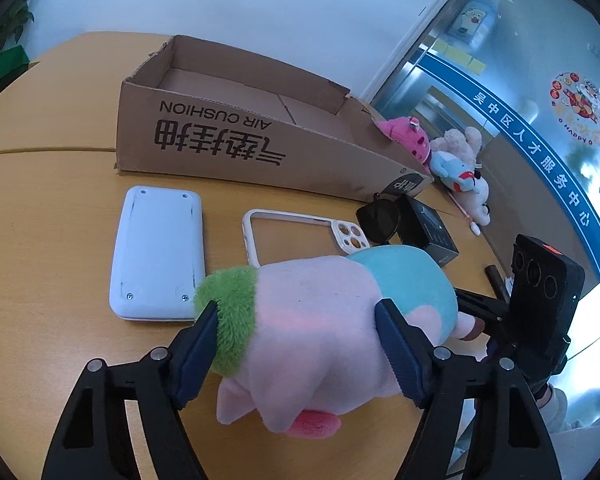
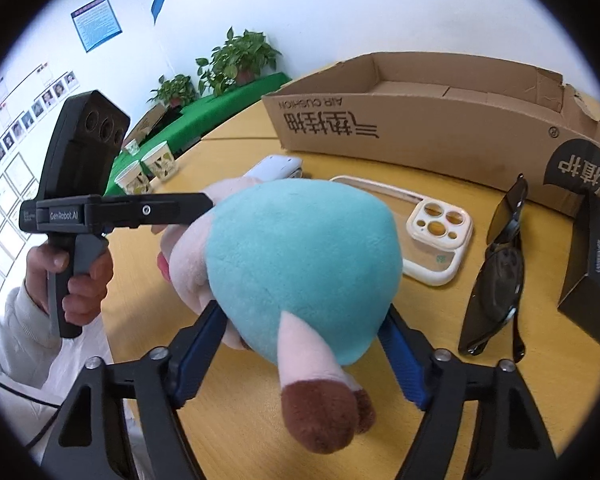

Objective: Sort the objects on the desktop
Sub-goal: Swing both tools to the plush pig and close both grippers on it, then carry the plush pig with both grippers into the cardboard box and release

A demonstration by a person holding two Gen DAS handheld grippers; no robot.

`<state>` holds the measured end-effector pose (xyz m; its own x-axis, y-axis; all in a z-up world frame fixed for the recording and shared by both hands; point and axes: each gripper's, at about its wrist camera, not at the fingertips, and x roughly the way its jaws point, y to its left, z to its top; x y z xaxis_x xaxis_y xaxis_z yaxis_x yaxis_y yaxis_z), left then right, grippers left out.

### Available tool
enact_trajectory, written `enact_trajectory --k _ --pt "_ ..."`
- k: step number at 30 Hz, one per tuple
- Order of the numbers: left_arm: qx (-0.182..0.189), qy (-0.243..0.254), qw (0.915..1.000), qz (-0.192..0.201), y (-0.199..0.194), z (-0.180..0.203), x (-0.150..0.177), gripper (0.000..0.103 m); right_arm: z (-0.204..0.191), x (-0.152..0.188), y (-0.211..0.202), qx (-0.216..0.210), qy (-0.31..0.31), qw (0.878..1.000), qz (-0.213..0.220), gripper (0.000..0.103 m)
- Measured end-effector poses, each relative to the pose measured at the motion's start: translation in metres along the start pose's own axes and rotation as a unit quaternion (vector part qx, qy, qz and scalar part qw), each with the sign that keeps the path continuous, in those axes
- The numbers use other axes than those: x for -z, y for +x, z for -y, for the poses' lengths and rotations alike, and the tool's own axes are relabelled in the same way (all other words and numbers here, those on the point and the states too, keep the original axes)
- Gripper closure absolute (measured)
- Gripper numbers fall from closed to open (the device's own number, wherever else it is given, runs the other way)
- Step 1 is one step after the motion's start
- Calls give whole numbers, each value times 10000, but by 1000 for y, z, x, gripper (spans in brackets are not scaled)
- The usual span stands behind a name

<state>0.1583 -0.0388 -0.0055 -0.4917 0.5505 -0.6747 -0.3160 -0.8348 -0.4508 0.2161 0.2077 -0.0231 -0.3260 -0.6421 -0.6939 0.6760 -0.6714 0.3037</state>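
A plush toy (image 1: pixel 312 320) with a pink head, green fur collar and teal body (image 2: pixel 300 256) lies across the wooden table (image 1: pixel 52 208). My left gripper (image 1: pixel 296 320) is shut on its pink head end, one blue pad in the green fur and the other at the neck. My right gripper (image 2: pixel 300 320) is shut on the teal rear, its pads pressing both flanks, with a brown-tipped leg hanging towards the camera. Whether the toy rests on the table or hangs just above it, I cannot tell.
An open cardboard box (image 1: pixel 220 132) stands behind. In front of it lie a white flat device (image 1: pixel 158 252), a white phone case (image 1: pixel 300 228), sunglasses (image 2: pixel 496 276) and a small black box (image 2: pixel 596 272). More plush toys (image 1: pixel 456 160) lie at the box's right end. Paper cups (image 2: pixel 148 168) stand far left.
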Motion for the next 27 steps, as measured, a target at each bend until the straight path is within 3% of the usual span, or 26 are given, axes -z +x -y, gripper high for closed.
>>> enact_trajectory --k 5,13,21,27 --pt "-136 254 9994 215 -9 17 -9 44 -4 -2 1 224 -145 9996 -54 34" --pt "-196 862 9908 1025 -49 50 -65 46 -5 -54 -18 347 -262 9971 620 37" --pt "-205 1219 9782 1667 -57 50 -161 47 12 -141 -34 758 -620 9881 1189 37" --pt "-316 1288 9702 2029 -48 44 -247 47 45 -220 -32 777 -680 9851 1374 37"
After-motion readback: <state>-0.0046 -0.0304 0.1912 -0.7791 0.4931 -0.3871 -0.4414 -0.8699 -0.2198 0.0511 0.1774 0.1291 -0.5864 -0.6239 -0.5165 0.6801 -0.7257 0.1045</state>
